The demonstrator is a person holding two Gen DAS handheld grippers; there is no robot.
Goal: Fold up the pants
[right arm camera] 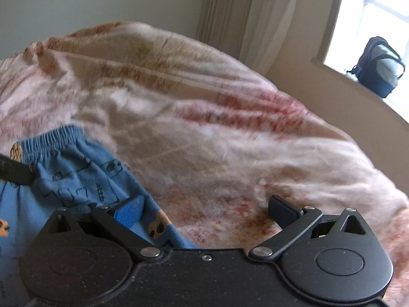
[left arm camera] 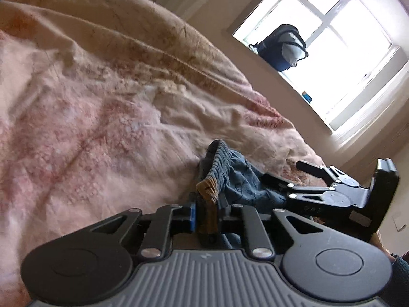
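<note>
Small blue pants [right arm camera: 74, 168] with an elastic waistband and printed figures lie on a pink fleece blanket [right arm camera: 217, 128]. My left gripper [left arm camera: 207, 215] is shut on the pants' waistband edge [left arm camera: 208, 186], which sticks up between its fingers. My right gripper [right arm camera: 204, 208] is open. Its left finger with the blue pad [right arm camera: 129, 211] rests on the pants, its right finger [right arm camera: 282, 208] over bare blanket. In the left wrist view the right gripper [left arm camera: 294, 176] sits at the right, jaws apart, beside the blue cloth [left arm camera: 242, 179]. The left gripper's finger [right arm camera: 15, 171] shows at the right wrist view's left edge.
The rumpled blanket [left arm camera: 102, 102] covers the bed. A window [left arm camera: 345, 38] with a dark backpack [left arm camera: 281, 47] on its sill is at the far right. A curtain [right arm camera: 255, 12] hangs beside the window [right arm camera: 383, 0]; the backpack [right arm camera: 378, 66] also shows there.
</note>
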